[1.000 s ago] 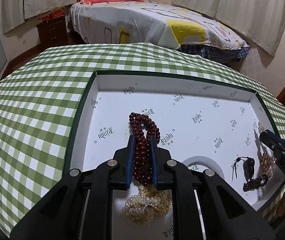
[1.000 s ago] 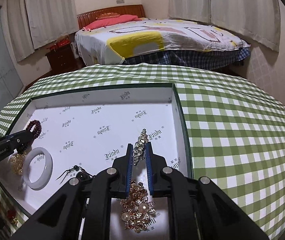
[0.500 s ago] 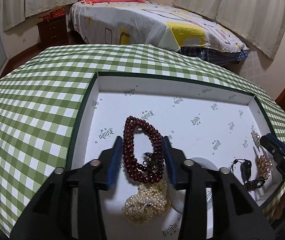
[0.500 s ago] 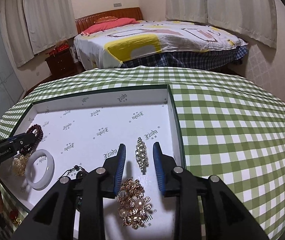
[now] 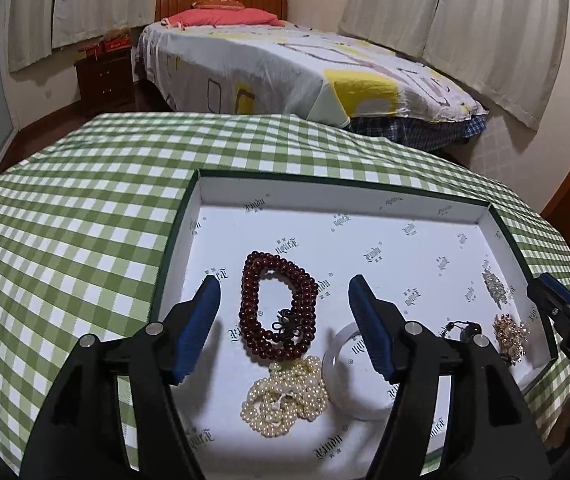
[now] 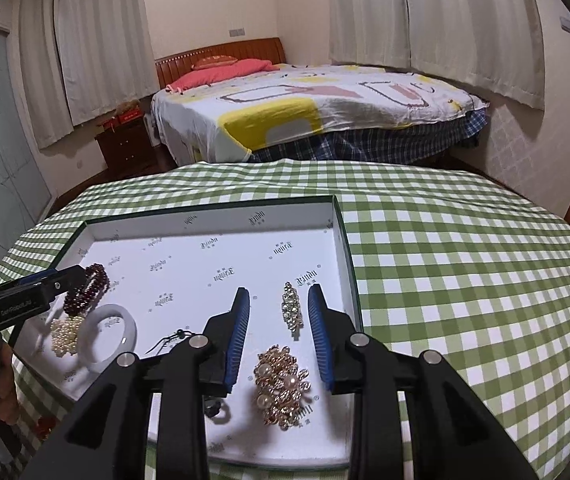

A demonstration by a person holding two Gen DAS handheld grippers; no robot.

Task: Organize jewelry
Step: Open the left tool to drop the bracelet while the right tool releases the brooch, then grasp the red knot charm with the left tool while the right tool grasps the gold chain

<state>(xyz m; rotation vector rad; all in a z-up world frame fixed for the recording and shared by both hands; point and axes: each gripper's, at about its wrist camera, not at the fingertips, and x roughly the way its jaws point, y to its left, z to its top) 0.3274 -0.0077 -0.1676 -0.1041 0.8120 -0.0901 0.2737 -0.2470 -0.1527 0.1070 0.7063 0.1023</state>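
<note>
Rhinestone clip (image 6: 292, 307) lengthwise toward tray's (image 6: 350, 248) far wall

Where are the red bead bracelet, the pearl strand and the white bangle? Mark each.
red bead bracelet (image 5: 249, 312): left wrist view, left side of loop.
pearl strand (image 5: 285, 396): left wrist view, middle of heap.
white bangle (image 6: 127, 328): right wrist view, right rim.

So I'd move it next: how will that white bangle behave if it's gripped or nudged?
The white bangle looks like one rigid, glossy ring, so it probably holds its shape but may slip between pads. Lying flat in the tray, it likely slides rather than rolls. It touches the pearl strand, which may get dragged along.
</note>
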